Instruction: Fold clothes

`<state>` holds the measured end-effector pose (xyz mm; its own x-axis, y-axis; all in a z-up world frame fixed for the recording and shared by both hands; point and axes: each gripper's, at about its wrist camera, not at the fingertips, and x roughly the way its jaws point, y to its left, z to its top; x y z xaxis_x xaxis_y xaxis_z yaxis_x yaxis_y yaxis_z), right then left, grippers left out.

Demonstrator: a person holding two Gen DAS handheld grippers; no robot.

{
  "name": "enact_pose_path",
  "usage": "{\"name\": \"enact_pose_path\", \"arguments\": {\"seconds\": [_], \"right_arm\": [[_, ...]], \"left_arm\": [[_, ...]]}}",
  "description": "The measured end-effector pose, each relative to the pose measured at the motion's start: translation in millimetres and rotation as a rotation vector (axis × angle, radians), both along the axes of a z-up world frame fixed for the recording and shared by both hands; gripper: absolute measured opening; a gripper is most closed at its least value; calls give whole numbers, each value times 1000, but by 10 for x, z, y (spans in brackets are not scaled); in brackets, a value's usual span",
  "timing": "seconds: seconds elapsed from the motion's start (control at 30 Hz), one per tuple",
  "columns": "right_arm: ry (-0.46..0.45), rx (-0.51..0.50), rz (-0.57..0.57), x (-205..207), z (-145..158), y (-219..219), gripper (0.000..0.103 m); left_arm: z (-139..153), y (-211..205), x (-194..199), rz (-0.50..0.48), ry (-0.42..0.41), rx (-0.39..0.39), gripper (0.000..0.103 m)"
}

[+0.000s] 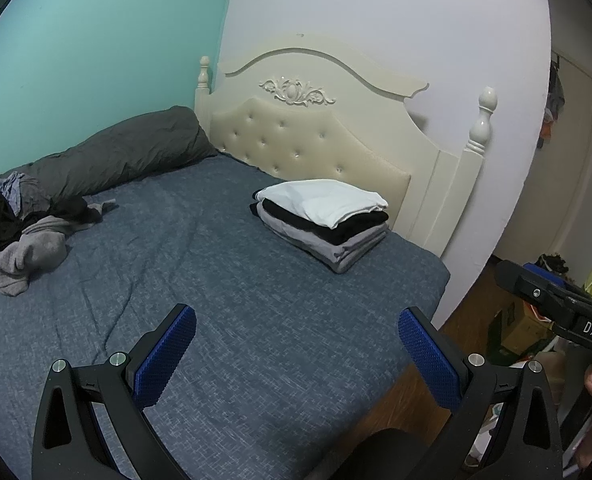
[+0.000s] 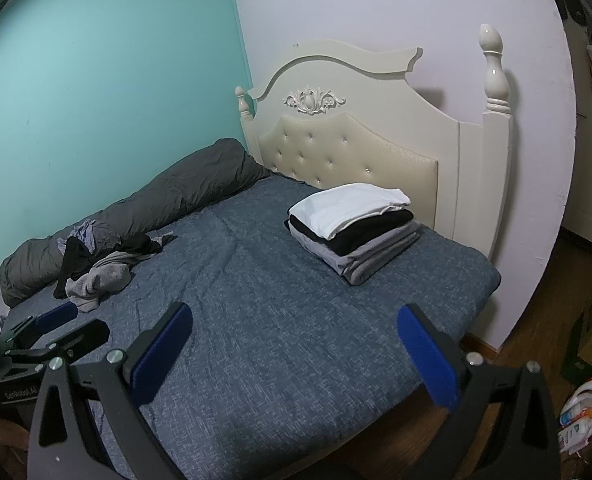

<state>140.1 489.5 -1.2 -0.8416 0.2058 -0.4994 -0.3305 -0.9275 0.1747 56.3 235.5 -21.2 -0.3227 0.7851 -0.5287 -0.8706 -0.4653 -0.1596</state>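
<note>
At the far left of both views lies the heap of unfolded clothes (image 1: 23, 232), a tangle of black, grey and pale blue pieces on the blue bed (image 1: 255, 320), pressed up against the rolled dark duvet (image 1: 119, 152) along the teal wall. The heap has no clean shape, but it runs roughly along the duvet, its long axis slanting from lower left to upper right in the frame, with a grey piece spilling toward the near edge.

Both tools hang over the near part of the bed with nothing between their fingers. The left gripper (image 1: 296, 344) is spread wide and empty; the heap sits up and to the left of it, well apart. The right gripper (image 2: 293, 344) is spread just as wide and empty too, and in its view the heap (image 2: 95, 268) again sits upper left, beyond the left tool's body. So I judge the left hand to be the nearer one for the next pick.

Toward the right, near the cream headboard (image 1: 316, 144), rests the folded stack (image 1: 328, 220), white on black on grey, its long edges angled from upper left to lower right.
</note>
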Motion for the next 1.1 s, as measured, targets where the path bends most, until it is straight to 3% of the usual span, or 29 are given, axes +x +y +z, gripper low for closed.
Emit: {"name": "enact_pose_path", "arguments": {"seconds": [1.1], "right_arm": [[-1, -6, 1, 11, 18, -5, 103]], "left_arm": [[7, 9, -3, 1, 7, -6, 103]]}}
